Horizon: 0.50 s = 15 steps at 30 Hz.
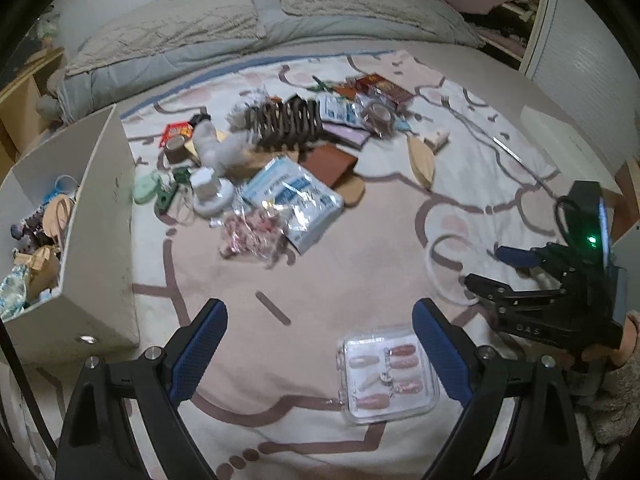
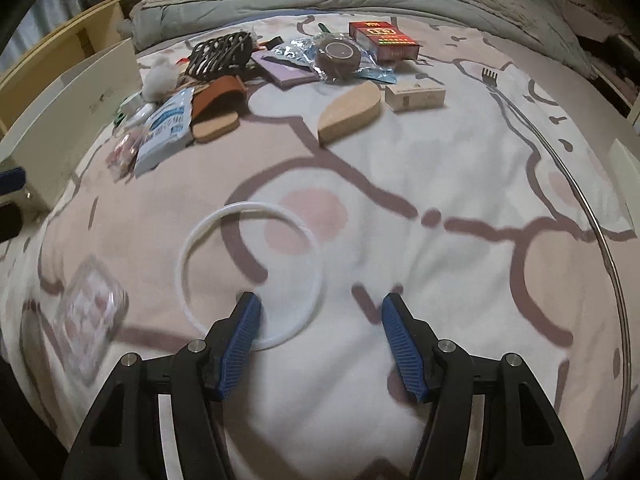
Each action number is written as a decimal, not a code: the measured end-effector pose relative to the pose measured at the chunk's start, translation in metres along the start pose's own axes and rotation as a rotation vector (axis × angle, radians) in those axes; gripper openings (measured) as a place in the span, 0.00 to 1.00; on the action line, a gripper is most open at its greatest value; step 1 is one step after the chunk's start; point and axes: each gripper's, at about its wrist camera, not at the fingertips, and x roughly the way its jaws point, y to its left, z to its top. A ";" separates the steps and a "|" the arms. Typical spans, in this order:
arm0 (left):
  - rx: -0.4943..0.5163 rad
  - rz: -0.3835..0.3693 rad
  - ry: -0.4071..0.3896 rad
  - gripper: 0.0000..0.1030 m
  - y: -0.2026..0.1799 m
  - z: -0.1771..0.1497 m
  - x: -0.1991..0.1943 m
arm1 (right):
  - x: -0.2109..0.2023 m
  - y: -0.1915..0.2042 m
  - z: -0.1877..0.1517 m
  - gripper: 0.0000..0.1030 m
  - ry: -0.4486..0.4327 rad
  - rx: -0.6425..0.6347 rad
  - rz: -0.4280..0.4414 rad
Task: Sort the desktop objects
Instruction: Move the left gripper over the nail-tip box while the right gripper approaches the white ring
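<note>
A clear case of press-on nails (image 1: 386, 378) lies on the blanket between my left gripper's fingers, close to the right one. My left gripper (image 1: 320, 340) is open and empty above it. The case also shows blurred in the right wrist view (image 2: 90, 314). A white ring (image 2: 250, 274) lies on the blanket under my right gripper's left fingertip. My right gripper (image 2: 320, 326) is open and empty; it shows in the left wrist view (image 1: 486, 266) over the ring (image 1: 444, 280). A heap of mixed objects (image 1: 276, 160) lies farther back.
A white bin (image 1: 96, 240) with several items inside stands at the left. The heap holds blue-white packets (image 1: 292, 200), a brown tape roll (image 2: 338, 54), a red box (image 2: 384, 40), a wooden brush (image 2: 350, 114) and a small box (image 2: 416, 96). A long metal rod (image 2: 600, 232) curves along the right.
</note>
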 end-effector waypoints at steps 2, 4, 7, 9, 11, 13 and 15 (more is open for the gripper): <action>-0.001 -0.004 0.018 0.92 -0.001 -0.005 0.004 | -0.003 0.002 -0.005 0.62 -0.003 -0.005 -0.005; -0.015 -0.017 0.042 0.92 -0.001 -0.008 0.009 | -0.005 0.000 -0.009 0.63 -0.005 0.007 0.002; -0.043 -0.053 0.091 0.92 -0.001 -0.014 0.019 | -0.007 -0.001 -0.014 0.64 -0.009 0.018 0.011; -0.053 -0.074 0.121 0.92 -0.004 -0.018 0.024 | -0.009 -0.001 -0.018 0.65 -0.016 0.014 0.010; -0.054 -0.080 0.133 0.92 -0.007 -0.021 0.027 | -0.009 0.000 -0.020 0.65 -0.026 0.019 0.011; -0.051 -0.089 0.143 0.92 -0.011 -0.024 0.029 | -0.009 -0.001 -0.022 0.65 -0.039 0.026 0.012; -0.047 -0.104 0.147 0.92 -0.014 -0.025 0.029 | -0.009 -0.001 -0.023 0.65 -0.045 0.024 0.013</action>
